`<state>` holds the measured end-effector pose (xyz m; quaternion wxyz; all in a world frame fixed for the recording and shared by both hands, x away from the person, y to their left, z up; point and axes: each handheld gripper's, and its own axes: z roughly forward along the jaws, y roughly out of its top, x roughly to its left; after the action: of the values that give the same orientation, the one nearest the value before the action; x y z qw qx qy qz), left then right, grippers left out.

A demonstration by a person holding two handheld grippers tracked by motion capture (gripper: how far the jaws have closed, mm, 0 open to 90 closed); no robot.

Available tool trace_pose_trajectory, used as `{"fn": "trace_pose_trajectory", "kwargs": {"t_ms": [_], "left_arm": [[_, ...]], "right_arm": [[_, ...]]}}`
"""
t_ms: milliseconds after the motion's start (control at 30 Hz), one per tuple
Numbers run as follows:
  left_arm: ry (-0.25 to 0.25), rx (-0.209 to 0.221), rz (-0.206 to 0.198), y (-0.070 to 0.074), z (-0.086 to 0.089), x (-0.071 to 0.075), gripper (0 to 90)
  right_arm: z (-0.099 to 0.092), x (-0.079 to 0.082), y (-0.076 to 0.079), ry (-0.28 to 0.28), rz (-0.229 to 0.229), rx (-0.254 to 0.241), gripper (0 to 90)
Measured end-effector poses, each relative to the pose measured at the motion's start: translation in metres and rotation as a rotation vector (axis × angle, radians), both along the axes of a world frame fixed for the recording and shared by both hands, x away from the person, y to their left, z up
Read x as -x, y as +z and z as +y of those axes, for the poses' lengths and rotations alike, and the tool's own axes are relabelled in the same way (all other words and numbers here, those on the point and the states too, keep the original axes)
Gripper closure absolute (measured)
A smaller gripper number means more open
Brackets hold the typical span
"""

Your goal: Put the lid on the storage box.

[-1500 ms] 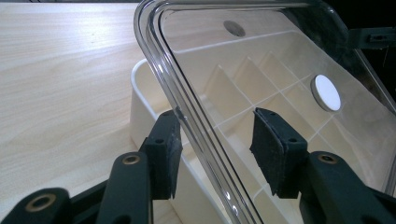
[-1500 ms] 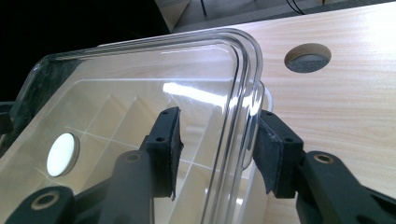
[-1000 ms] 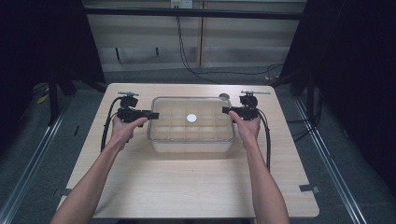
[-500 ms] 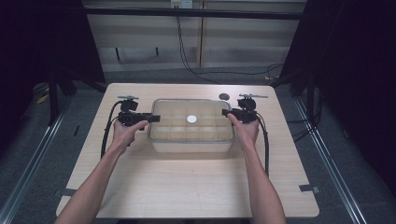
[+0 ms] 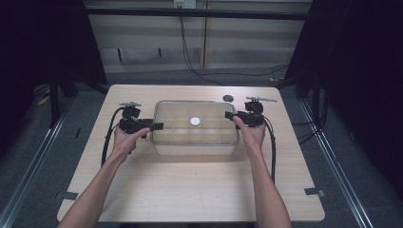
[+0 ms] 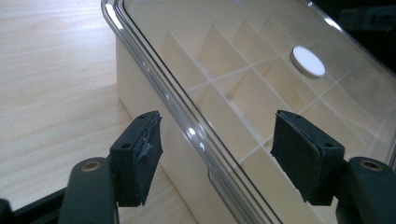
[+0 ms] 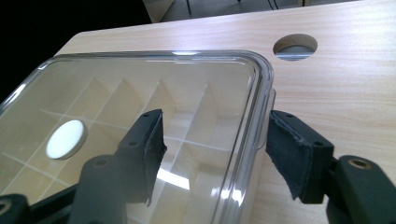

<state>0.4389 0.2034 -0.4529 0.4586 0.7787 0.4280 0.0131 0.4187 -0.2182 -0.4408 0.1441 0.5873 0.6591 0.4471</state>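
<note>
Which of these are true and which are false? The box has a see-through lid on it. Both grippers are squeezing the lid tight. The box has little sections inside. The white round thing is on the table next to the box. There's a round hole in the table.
1. The box has a see-through lid: true.
2. Both grippers squeeze the lid: false. The left gripper and the right gripper each straddle an edge of the lid, but their jaws have just been opening and the pads stand clear of it.
3. The box has little sections inside: true.
4. The white round thing lies on the table beside the box: false. It sits at the lid's middle.
5. The table has a round hole: true.
</note>
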Motion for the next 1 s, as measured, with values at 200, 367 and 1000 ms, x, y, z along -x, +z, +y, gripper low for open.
{"fn": "trace_pose_trajectory", "kwargs": {"t_ms": [200,367,1000], "left_arm": [[0.004,0.000,-0.024,0.006,0.002,0.007,26.7],[0.001,-0.026,-0.055,0.014,-0.001,0.014,34.2],[-0.008,-0.036,-0.097,0.025,0.017,0.049,32.1]], "right_arm": [[-0.002,0.011,0.011,0.028,-0.025,-0.014,33.3],[-0.002,0.017,0.015,0.046,-0.040,-0.008,32.5],[-0.013,0.066,0.026,0.104,-0.102,0.002,32.5]]}}
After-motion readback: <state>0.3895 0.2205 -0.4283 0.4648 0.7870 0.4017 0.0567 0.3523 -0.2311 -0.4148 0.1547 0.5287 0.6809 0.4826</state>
